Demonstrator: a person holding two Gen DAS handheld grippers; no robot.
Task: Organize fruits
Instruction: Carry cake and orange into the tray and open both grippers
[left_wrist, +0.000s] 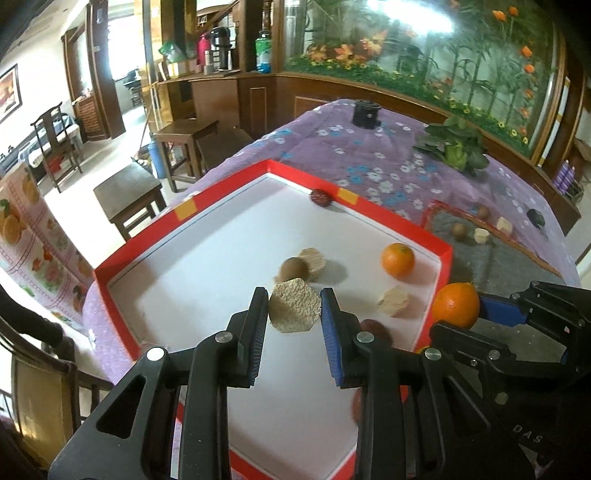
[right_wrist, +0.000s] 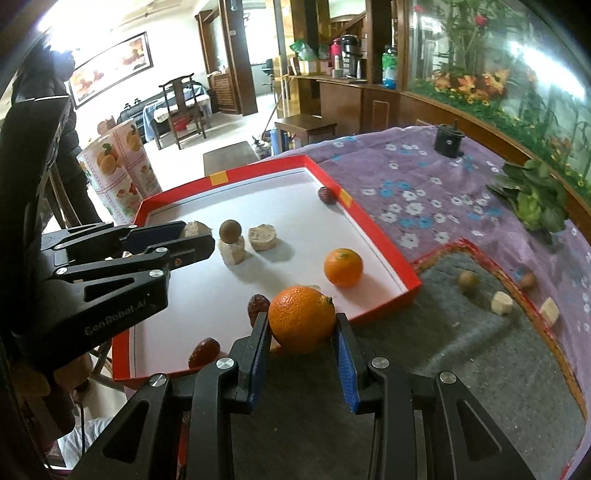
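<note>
**Both tongs loaded over the red tray**

My left gripper (left_wrist: 294, 308) pinches a tan hexagonal cracker piece (left_wrist: 294, 311), pads pressed on both its sides, held above the white floor of the red tray (left_wrist: 129, 258). My right gripper (right_wrist: 301, 332) pinches an orange (right_wrist: 301, 318), held at the tray's near edge beside the grey mat (right_wrist: 424, 350).

In the tray: a second orange (right_wrist: 343, 267), a round brown fruit (right_wrist: 230, 230) sitting behind a pale wood block (right_wrist: 232, 253), a round tan cake (right_wrist: 263, 237), dark red dates (right_wrist: 256, 307) near me, one more date at the far wall (right_wrist: 327, 195).

On the mat: two pale blocks (right_wrist: 501, 302), two small brown fruits (right_wrist: 467, 280). Leafy greens (right_wrist: 532, 199) lie on the purple floral cloth (right_wrist: 406, 192).
</note>
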